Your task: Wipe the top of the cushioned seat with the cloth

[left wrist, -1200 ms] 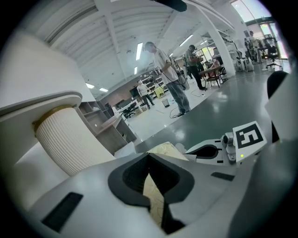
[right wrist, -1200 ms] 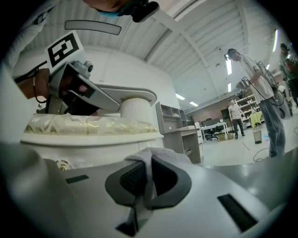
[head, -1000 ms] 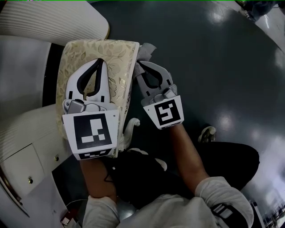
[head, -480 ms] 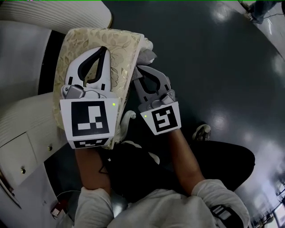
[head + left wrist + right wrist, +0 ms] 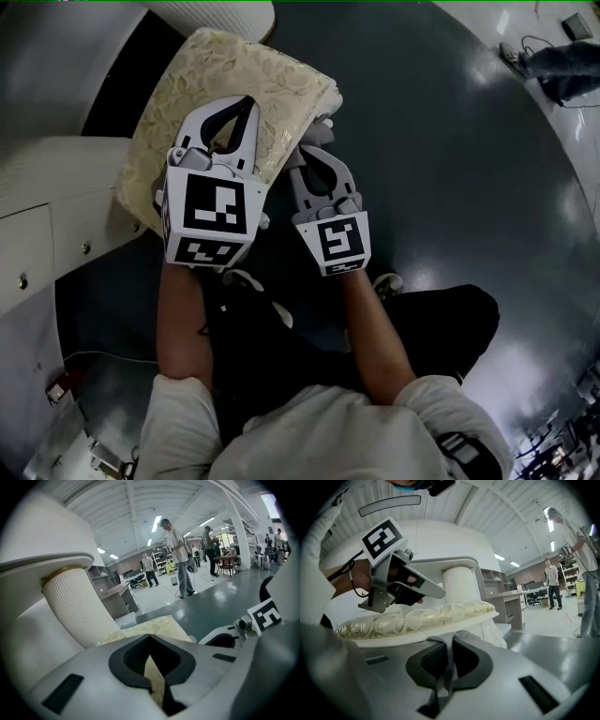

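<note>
Cushioned seat (image 5: 225, 75): gold leaf-patterned top on a white frame, at 11 o'clock in the head view, standing above the dark glossy floor (image 5: 450, 141).
Cloth (image 5: 449, 651): grey and bunched, at the seat's side edge. In the right gripper view it sits below the rim, not on the top.
Left tongs (image 5: 246, 101): over the seat top, tips pressed together with nothing between them. Contact with the fabric cannot be confirmed.
Right tongs (image 5: 311, 150): at 3 o'clock of the left tongs, just beside the seat's edge, pinching the cloth.
Surroundings: white ribbed column (image 5: 75, 606) beyond the seat at 12 o'clock. Several persons stand well apart in the hall.
</note>
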A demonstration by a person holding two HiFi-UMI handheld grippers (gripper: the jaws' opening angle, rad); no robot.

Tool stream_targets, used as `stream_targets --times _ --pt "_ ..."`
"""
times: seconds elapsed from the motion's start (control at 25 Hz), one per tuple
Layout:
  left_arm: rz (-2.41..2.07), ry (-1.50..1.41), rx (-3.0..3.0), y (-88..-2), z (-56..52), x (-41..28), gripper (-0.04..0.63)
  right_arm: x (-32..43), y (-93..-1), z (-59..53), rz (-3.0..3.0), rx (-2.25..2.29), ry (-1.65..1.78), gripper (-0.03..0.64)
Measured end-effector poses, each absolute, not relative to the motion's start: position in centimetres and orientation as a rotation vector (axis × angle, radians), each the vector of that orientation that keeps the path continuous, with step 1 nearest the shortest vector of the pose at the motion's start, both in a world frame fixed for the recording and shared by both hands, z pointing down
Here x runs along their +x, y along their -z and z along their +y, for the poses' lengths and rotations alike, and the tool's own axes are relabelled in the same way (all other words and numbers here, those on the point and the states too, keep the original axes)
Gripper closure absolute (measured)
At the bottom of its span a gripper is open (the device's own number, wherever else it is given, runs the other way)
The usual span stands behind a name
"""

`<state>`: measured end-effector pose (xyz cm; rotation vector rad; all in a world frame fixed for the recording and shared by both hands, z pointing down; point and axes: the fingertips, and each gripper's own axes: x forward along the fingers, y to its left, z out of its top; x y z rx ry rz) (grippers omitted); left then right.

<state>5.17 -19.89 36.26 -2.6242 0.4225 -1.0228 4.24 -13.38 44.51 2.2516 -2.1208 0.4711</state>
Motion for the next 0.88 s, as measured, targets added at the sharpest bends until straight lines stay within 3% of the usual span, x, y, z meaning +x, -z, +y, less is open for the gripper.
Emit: stream_targets --times 0.44,0.88 --pt "0.854 1.121 -2.602 -34.1 -18.5 -4.0 0.581 1.9 -44.6 -12.6 -2.223 2.152 -0.563 0.603" --pt "1.345 0.819 -2.629 -32.1 -14.9 -11.5 0.581 -0.8 -44.3 -11.1 -2.271 2.016 -0.513 0.603"
